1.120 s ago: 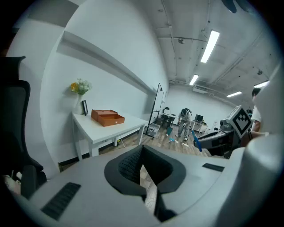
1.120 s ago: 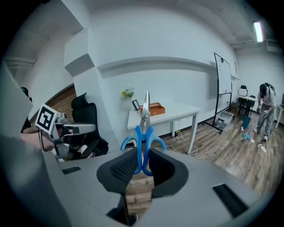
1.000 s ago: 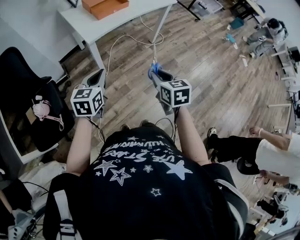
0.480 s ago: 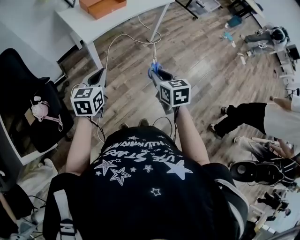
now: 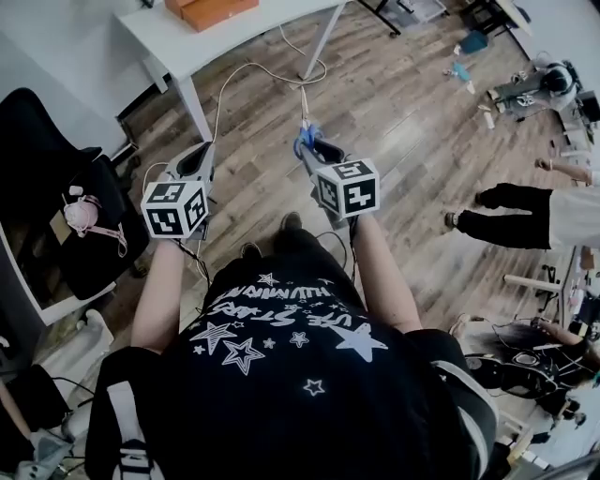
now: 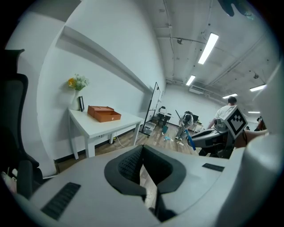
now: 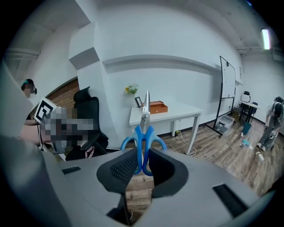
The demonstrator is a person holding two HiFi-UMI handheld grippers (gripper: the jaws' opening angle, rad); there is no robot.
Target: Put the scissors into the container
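Wearer: black star-print shirt [image 5: 281,375], forearms stretched forward, a gripper in each hand.
Marker cubes: one on each gripper, left [image 5: 175,208] and right [image 5: 348,187], both level over the floor.
Left gripper [image 5: 199,155]: jaws drawn nearly together, only a thin wedge of floor showing between the pads; nothing in them.
Right gripper [image 5: 309,145]: jaws clenched on the scissors' handles.
Scissors [image 7: 143,133]: blue handles pinched between the right pads, blades closed and pointing forward out of the jaws, toward the table; carried in the air, well apart from the box.
Floor [image 5: 403,122]: wood planks.
Cable [image 5: 253,75]: pale, looping over the floor from under the table toward the grippers.
Chair [image 5: 47,178]: black, left of the wearer, a pink item [image 5: 80,216] lying on it.
Table [image 5: 234,37]: white, ahead of both grippers, against the wall.
Box [image 5: 208,9]: orange, on the tabletop.
Flowers [image 6: 76,82]: yellow and white, at the table's wall end.
Bystander [image 5: 511,211]: dark trousers, at the right, well apart.
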